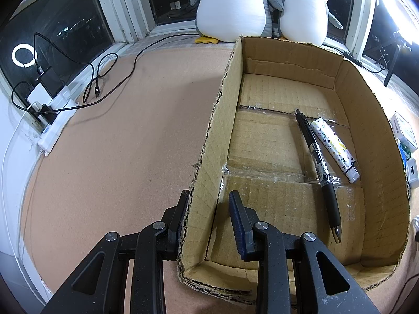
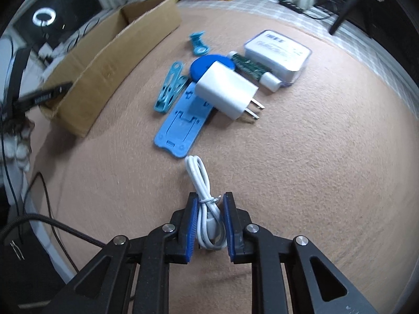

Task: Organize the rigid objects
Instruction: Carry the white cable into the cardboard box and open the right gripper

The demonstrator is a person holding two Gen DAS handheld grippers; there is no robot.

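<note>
progress: in the left wrist view the left gripper [image 1: 209, 209] is clamped on the near left wall of the cardboard box [image 1: 217, 136], one finger outside, one inside, steadying it on the worktop [image 1: 117, 144]. 2 items lie inside on the box floor: a black pen [image 1: 318, 167] and, touching it on its right, a white patterned tube [image 1: 334, 149]. so 2 are judged sorted.

in the right wrist view the right gripper [image 2: 209, 219] straddles the bundled white cable [image 2: 207, 209] on the worktop; its pads look pressed on the coil, so i read it as gripping the cable, not yet lifted. the cable lies just below the blue phone stand [image 2: 183, 125].

left to do, left to right in that view: blue clip [image 2: 169, 90], blue phone stand, small blue clip [image 2: 197, 43], blue round disc [image 2: 207, 64], white charger plug [image 2: 226, 91] lying on the stand and disc, green patterned tube [image 2: 252, 69], clear lidded case [image 2: 279, 53]. about 8 items including the cable are still outside the box.

writing: the pen barrel carries a printed label, too small to read. the white tube shows a repeated monogram pattern, not legible. the case lid has blue print, blurred. no brand can be read with confidence.
</note>
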